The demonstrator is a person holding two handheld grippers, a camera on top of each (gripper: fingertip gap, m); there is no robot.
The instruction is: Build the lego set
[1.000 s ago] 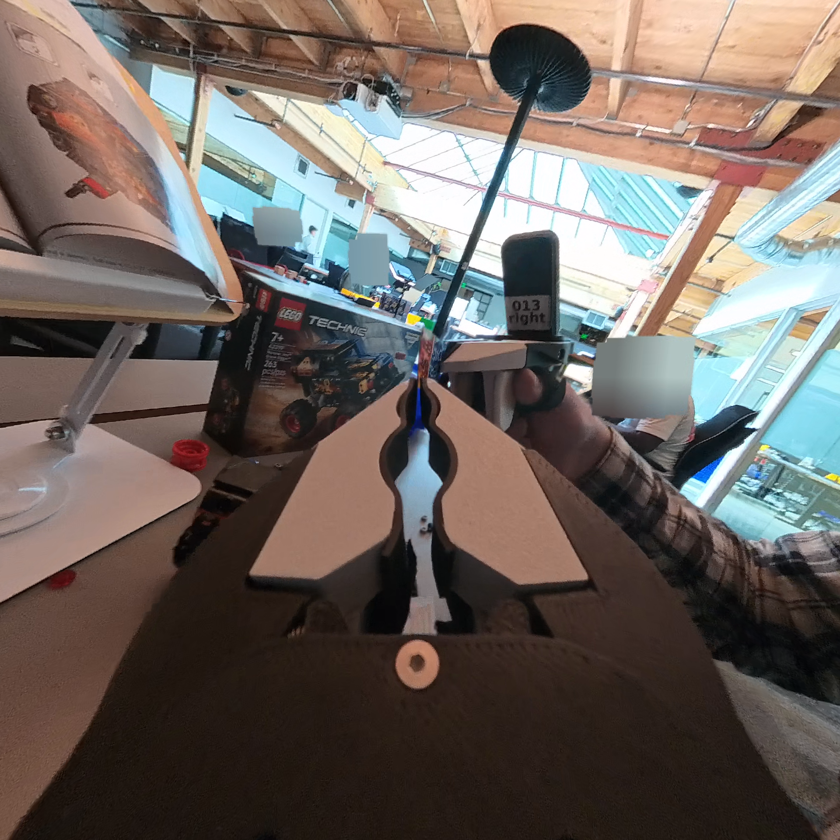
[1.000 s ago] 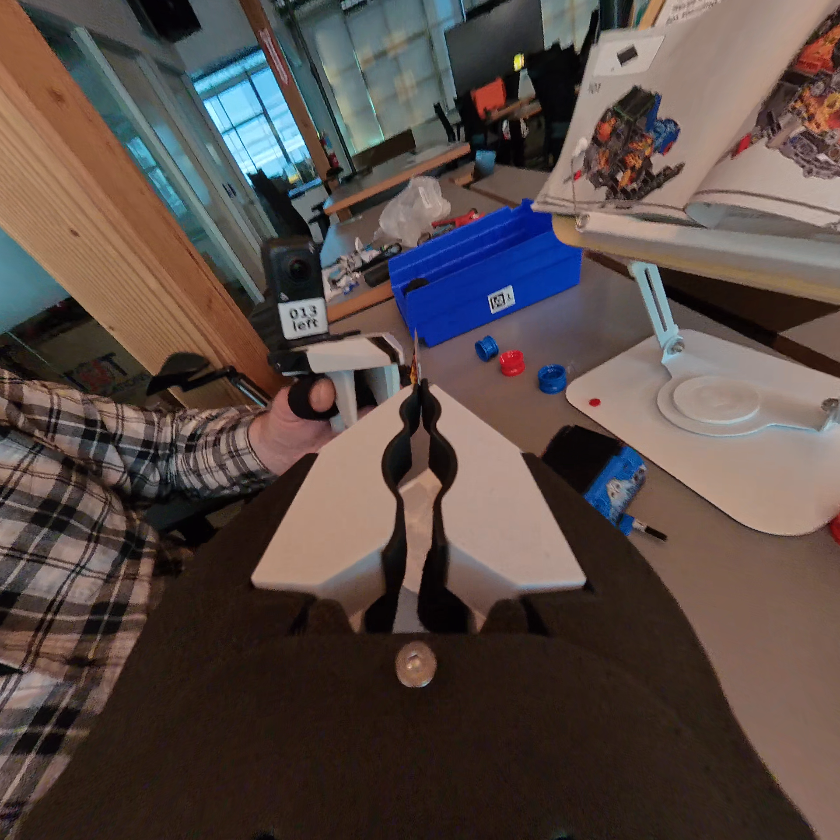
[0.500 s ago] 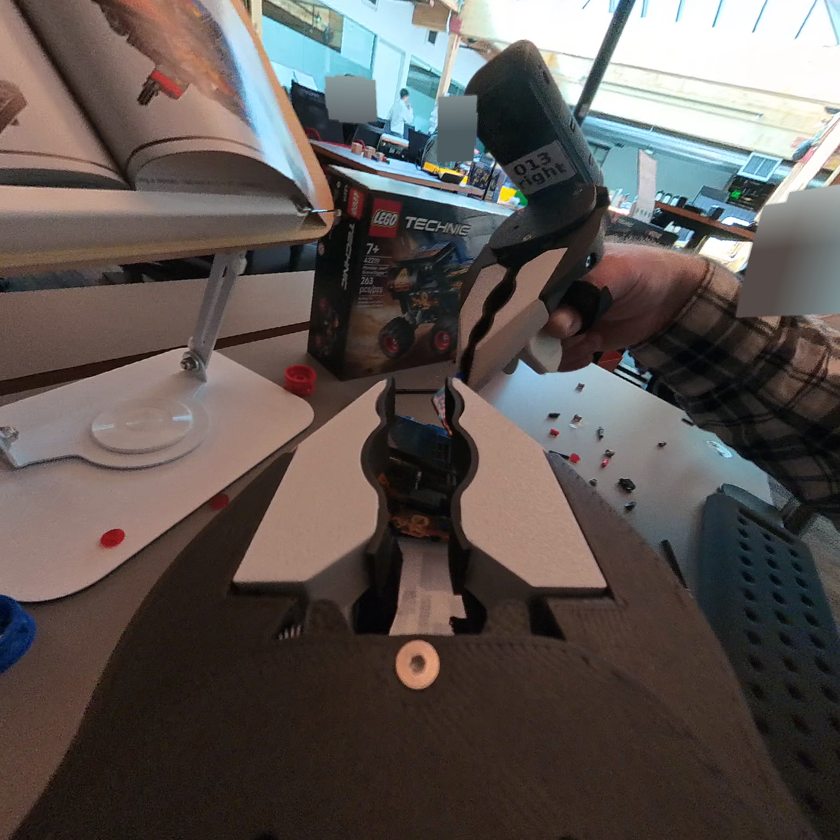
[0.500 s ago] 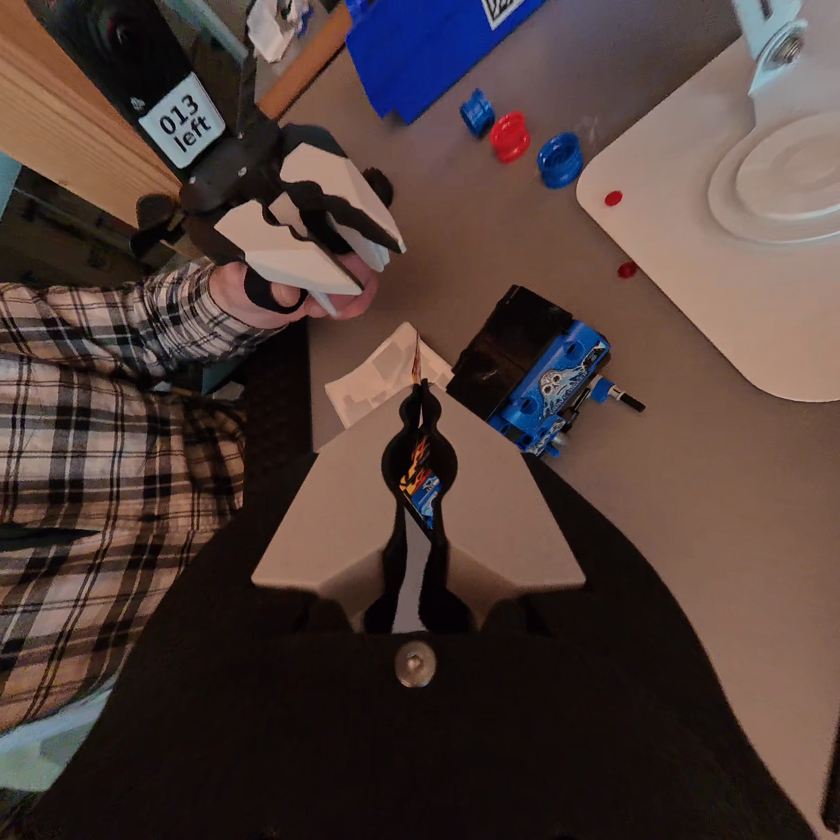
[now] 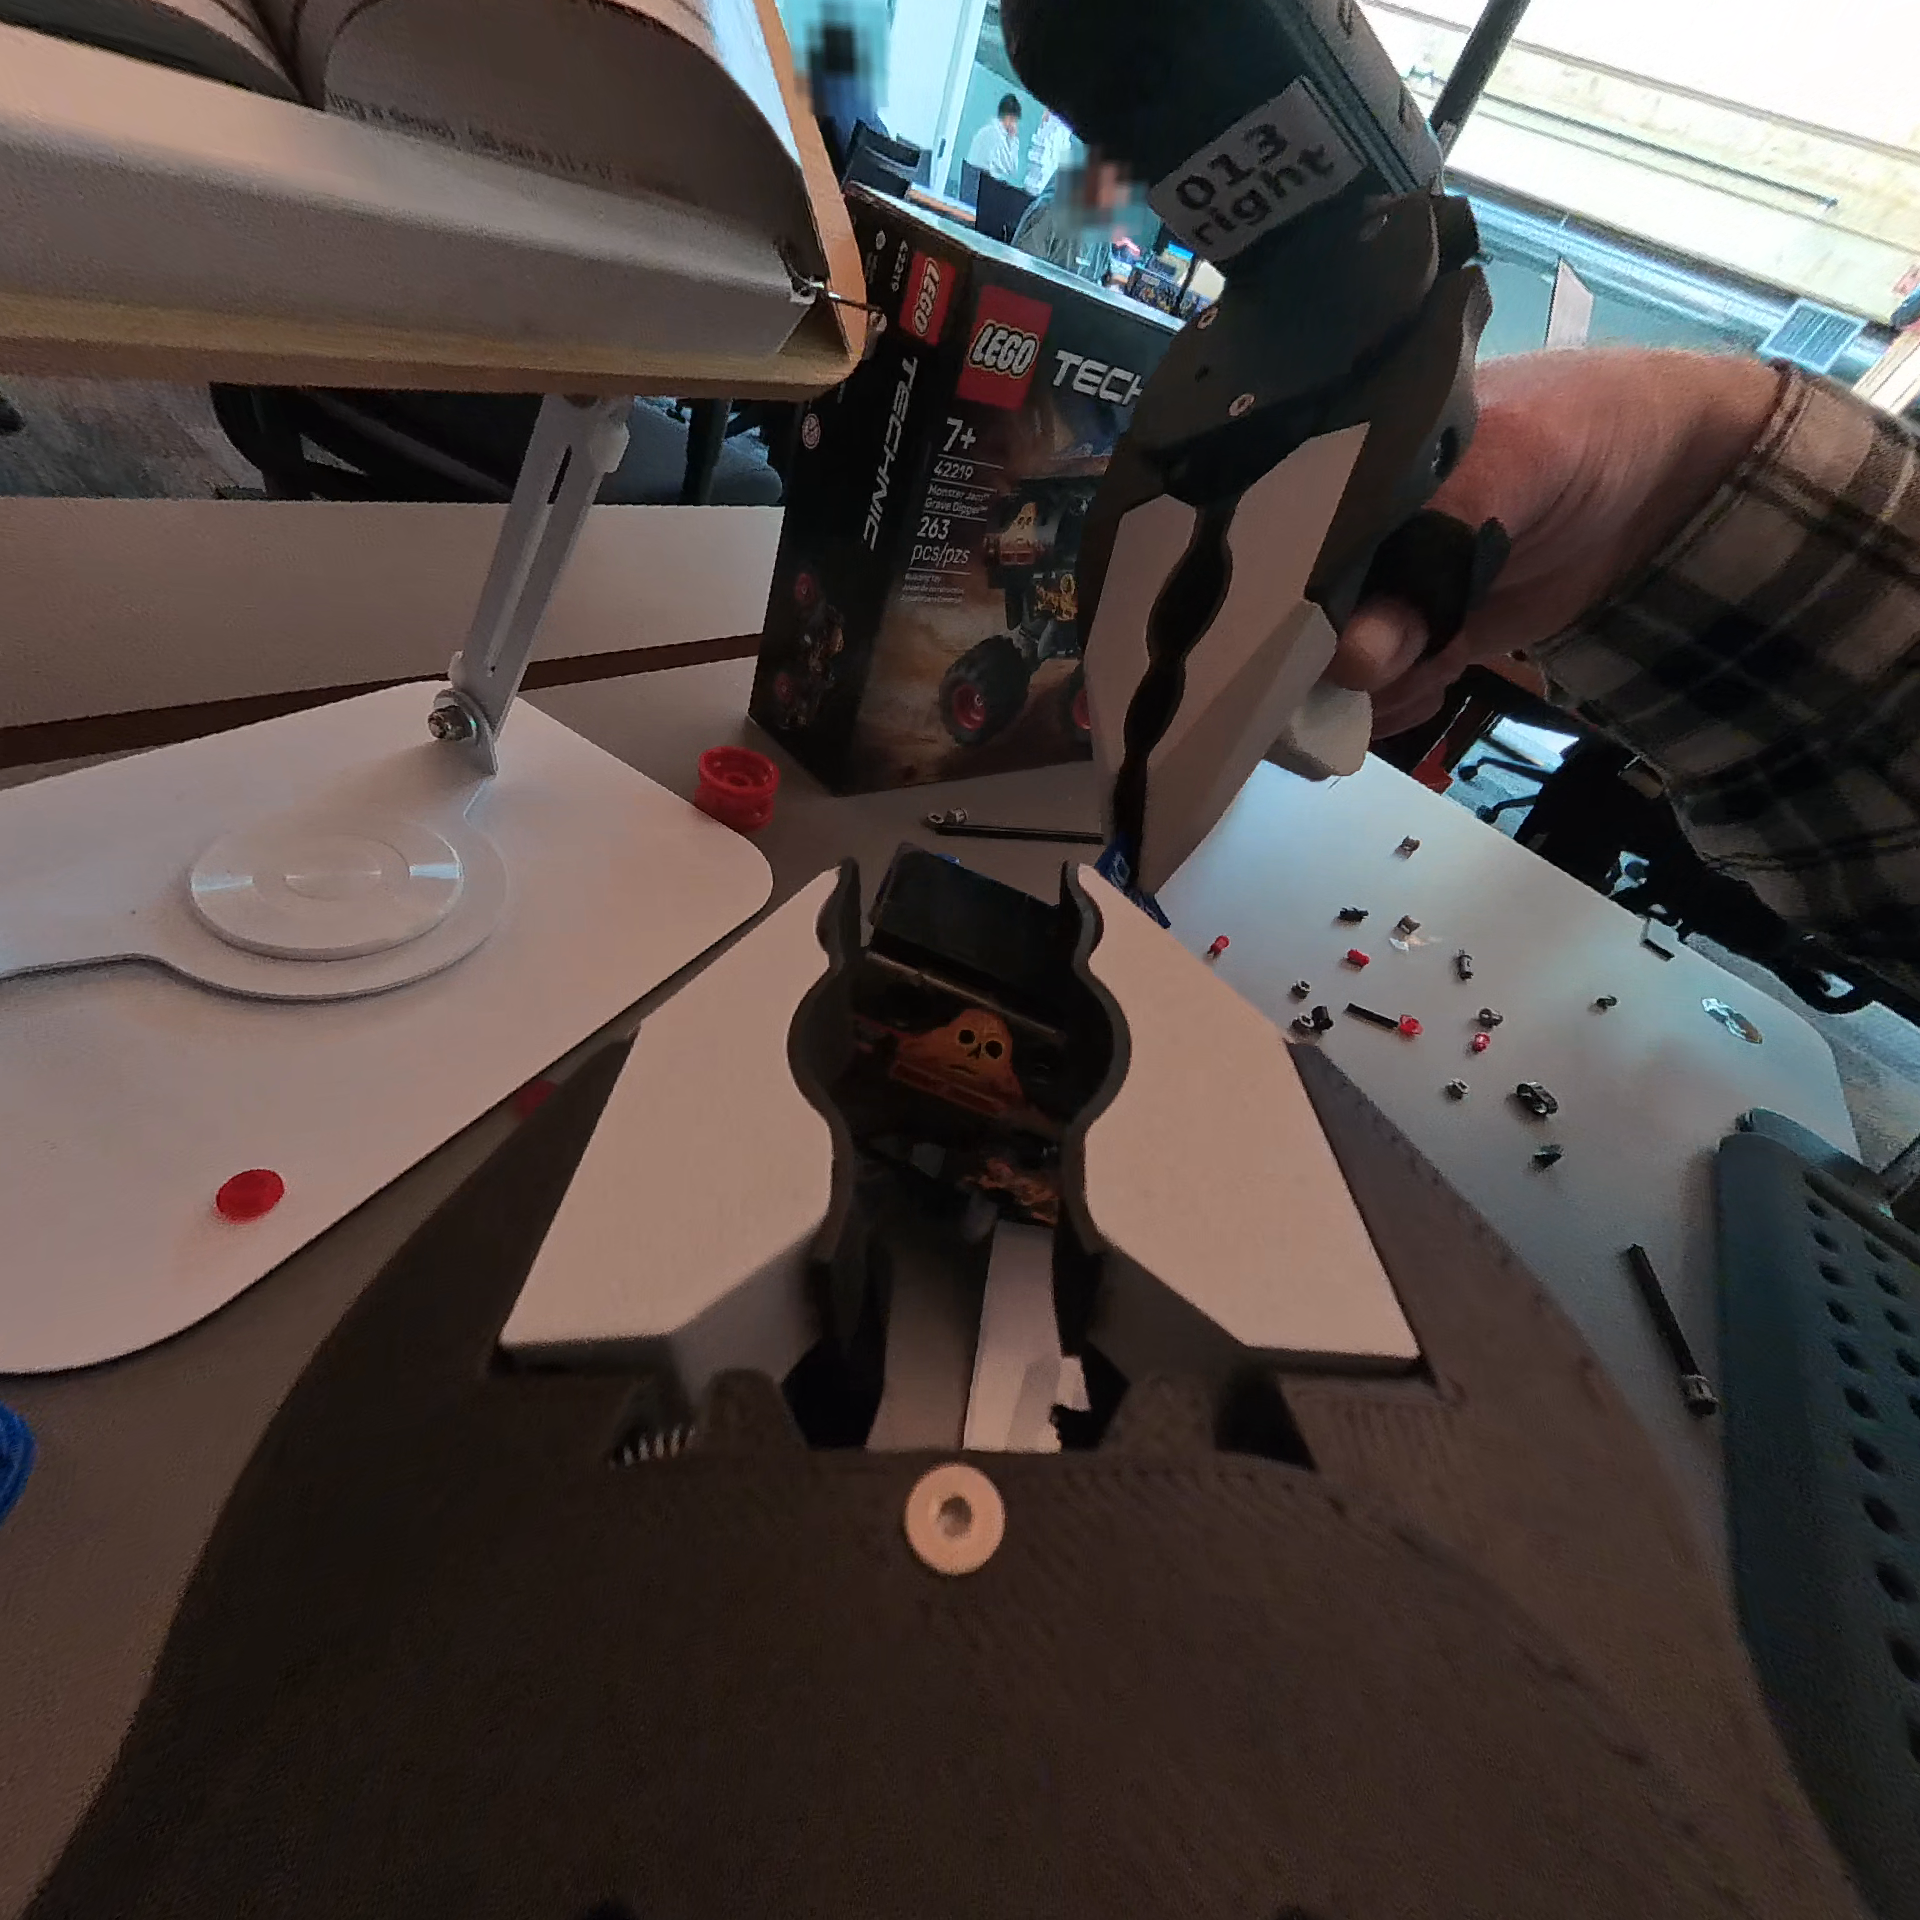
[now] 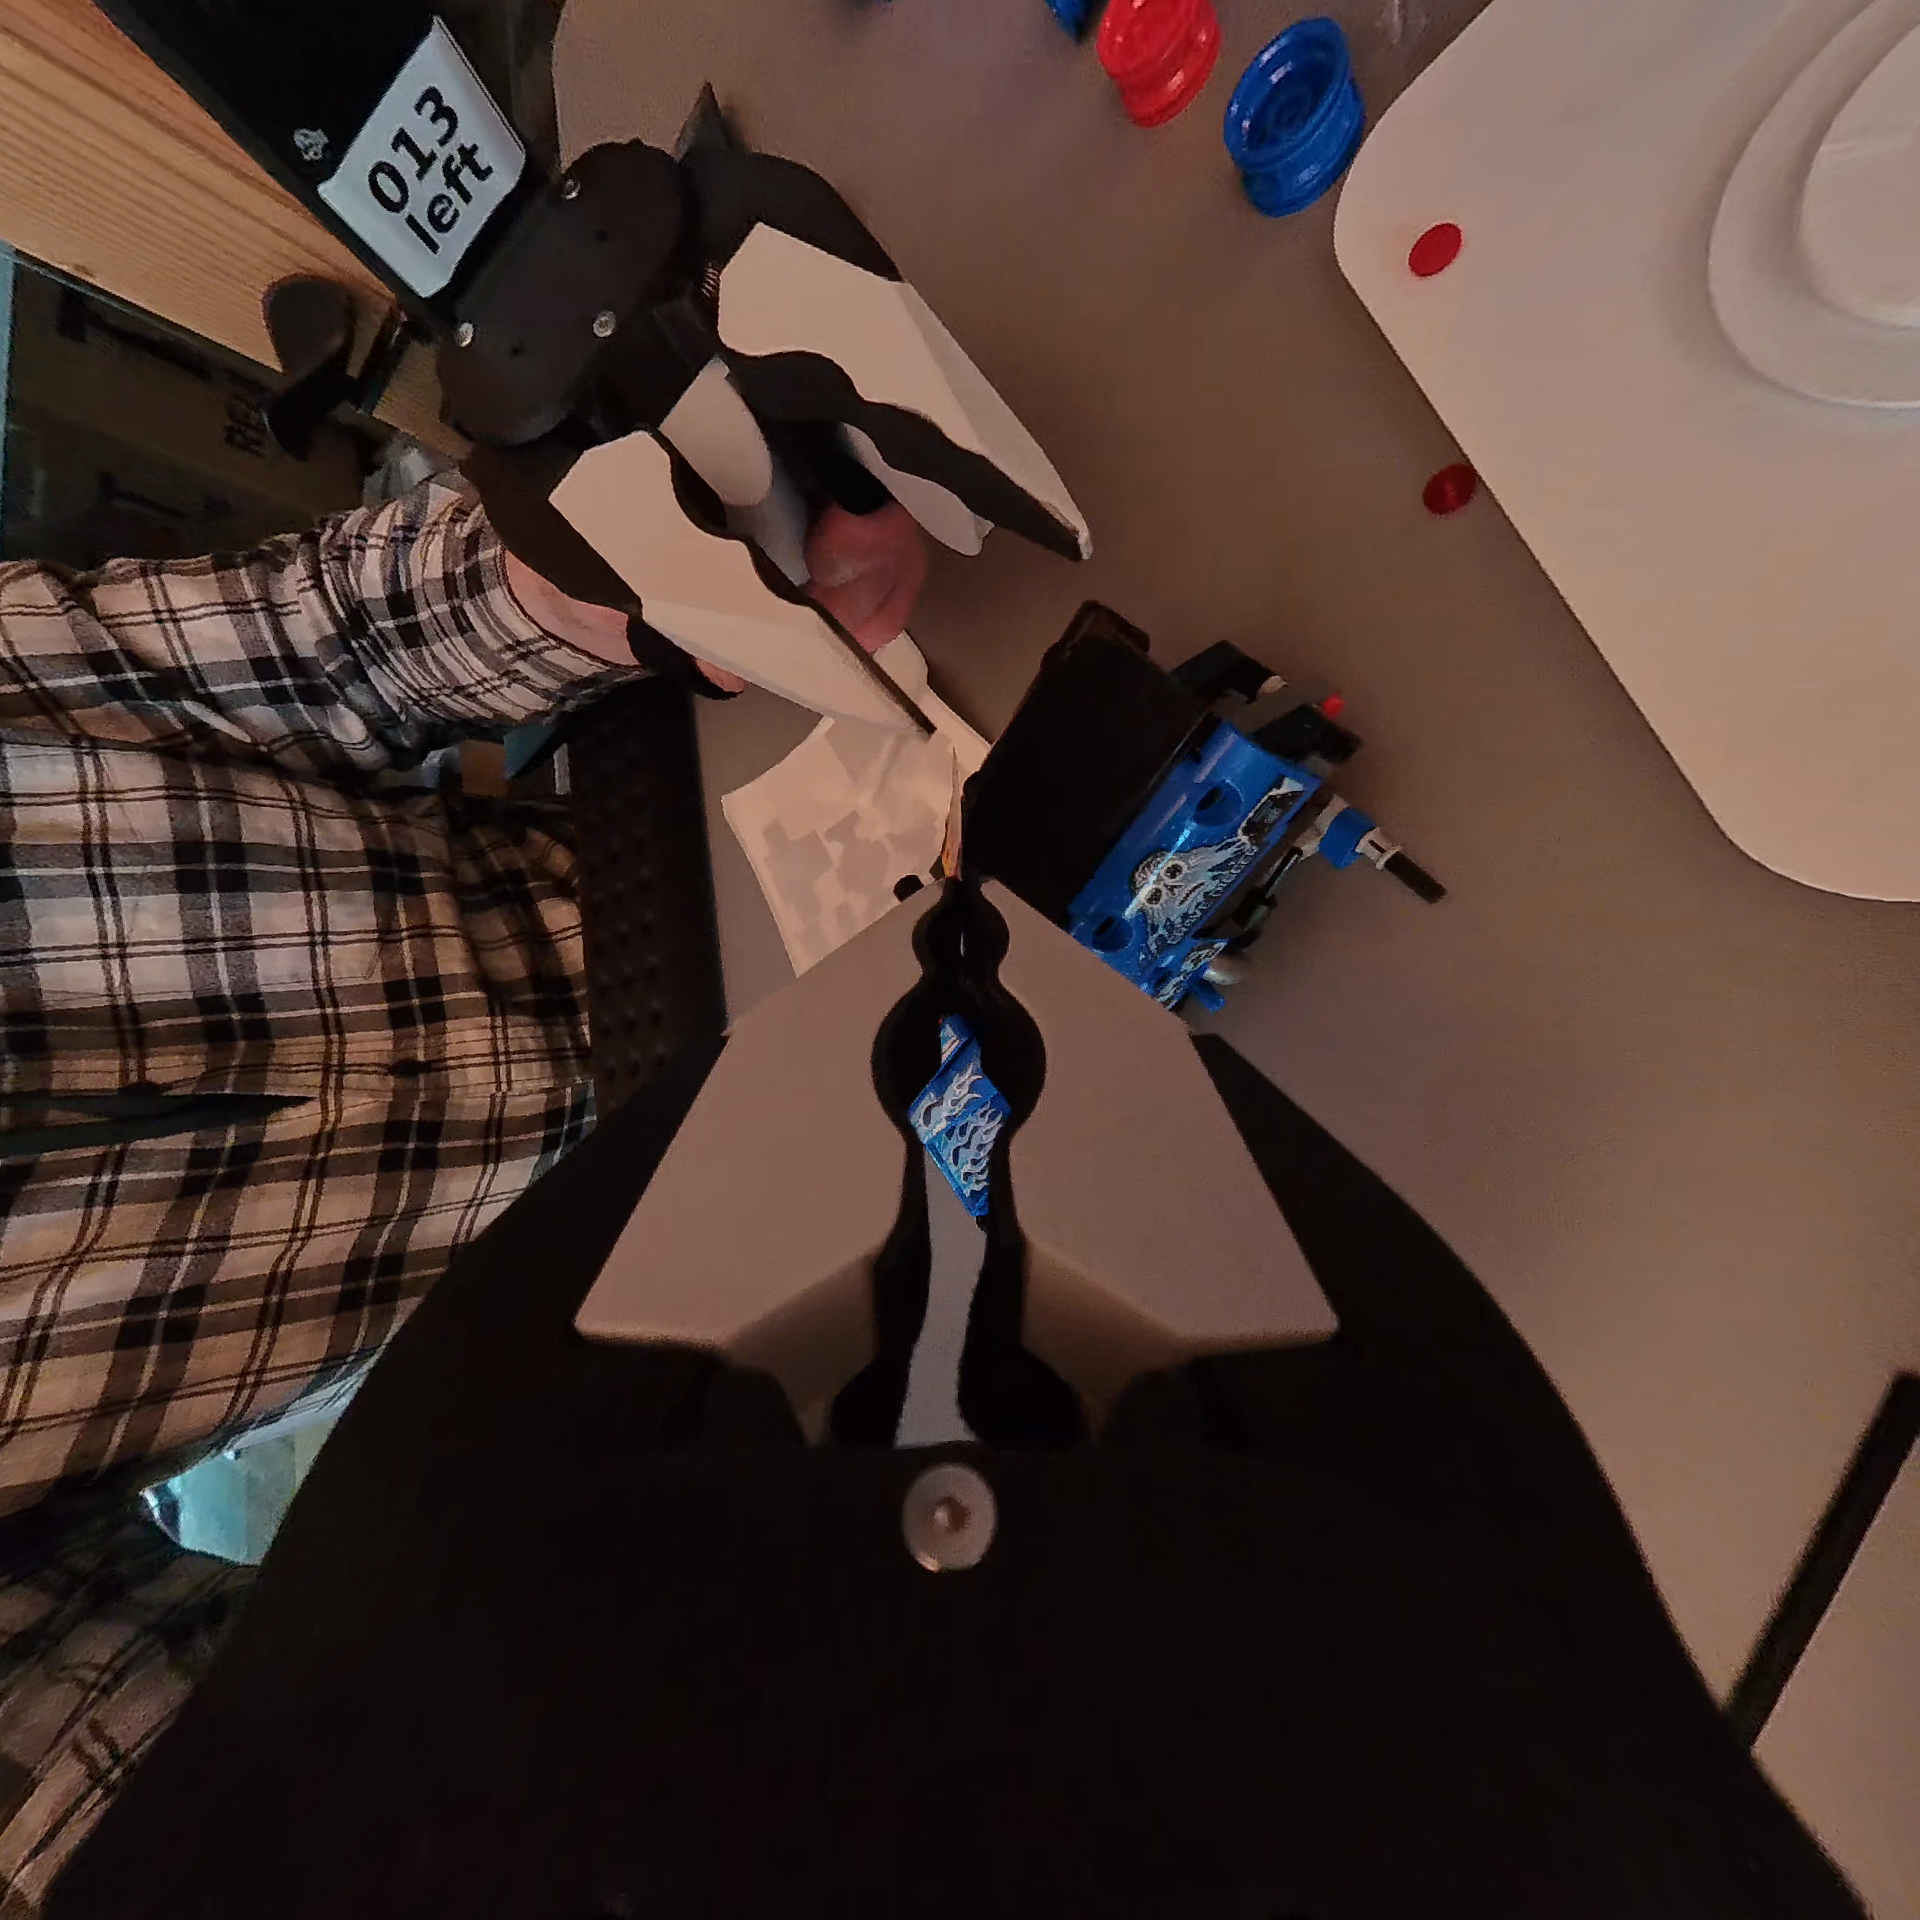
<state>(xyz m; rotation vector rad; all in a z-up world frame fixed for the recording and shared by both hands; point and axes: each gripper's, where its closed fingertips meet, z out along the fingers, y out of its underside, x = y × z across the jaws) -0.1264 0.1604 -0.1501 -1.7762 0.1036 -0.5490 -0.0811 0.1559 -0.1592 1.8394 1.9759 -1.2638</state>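
Both tongs have swung down from mid-air toward the bench since a second ago, and the left pair has opened.

Left to right: the white stand base (image 5: 312,935) fills the bench's left side, with a red stud (image 5: 249,1193) on it and a red wheel hub (image 5: 738,787) just beside its far corner. The left tongs (image 5: 961,904) stand apart, straddling but seemingly not yet touching the partly built truck (image 5: 966,1039), which lies mid-bench in front of the set box (image 5: 914,540). The right tongs (image 6: 961,883) are pinched together on a thin sticker sheet (image 6: 956,1122), its tip just beside the model's black end.

Handling: the truck (image 6: 1174,862) looks light and rigid but only pressed together, so a grip across the solid blue body seems safer than one on the protruding axle (image 6: 1392,868). The sticker is limp and tacky, best held by an edge.

Room: loose pins (image 5: 1403,1023) scatter over the bench's right part, near a perforated dark mat (image 5: 1829,1403) at the right edge. The white backing paper (image 6: 831,842) lies at the near edge. Open space remains mainly between model and stand base.
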